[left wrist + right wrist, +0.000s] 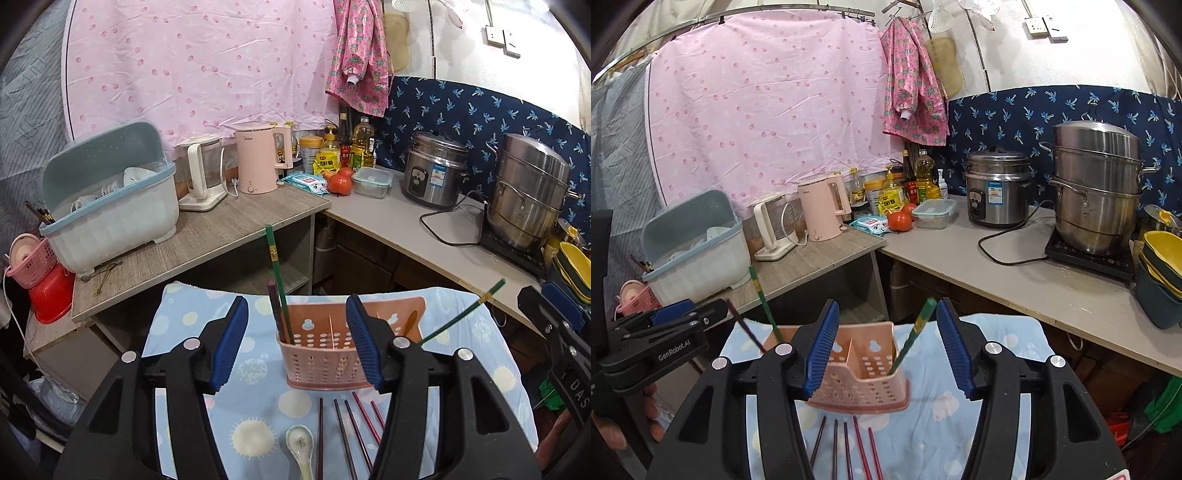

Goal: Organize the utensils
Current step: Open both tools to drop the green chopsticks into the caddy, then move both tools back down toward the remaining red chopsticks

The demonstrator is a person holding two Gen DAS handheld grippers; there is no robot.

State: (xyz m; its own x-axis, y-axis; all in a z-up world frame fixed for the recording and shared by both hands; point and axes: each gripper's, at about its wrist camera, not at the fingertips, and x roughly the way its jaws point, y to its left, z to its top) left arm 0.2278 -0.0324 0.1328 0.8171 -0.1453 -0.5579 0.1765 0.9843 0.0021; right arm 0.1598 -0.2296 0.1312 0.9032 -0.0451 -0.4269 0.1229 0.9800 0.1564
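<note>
Both jaws stand partly open and hold nothing. Seen from its own camera, the left gripper (pixel 297 341) frames a pink perforated utensil caddy (pixel 325 360) without touching it; the right gripper (pixel 884 345) frames the same caddy (pixel 864 376) from the right.

The caddy stands upright on a blue cloth with pale circles (pixel 255 417), which covers a small surface near the viewer. A divider splits it into compartments, likely to keep kinds of utensil apart. In the left compartment a green chopstick (pixel 275 269) and a dark one (pixel 273 306) stand nearly upright, leaning on the wall. On the right side another green chopstick (pixel 912 339) leans outward to the right, propped by the rim.

Nearer than the caddy, several dark and red chopsticks (pixel 349 432) lie flat on the cloth, with a white ceramic spoon (pixel 300 443) at their left. They probably wait to be sorted.

Far behind, a kitchen counter (pixel 236 225) carries kettles, bottles and pots.
</note>
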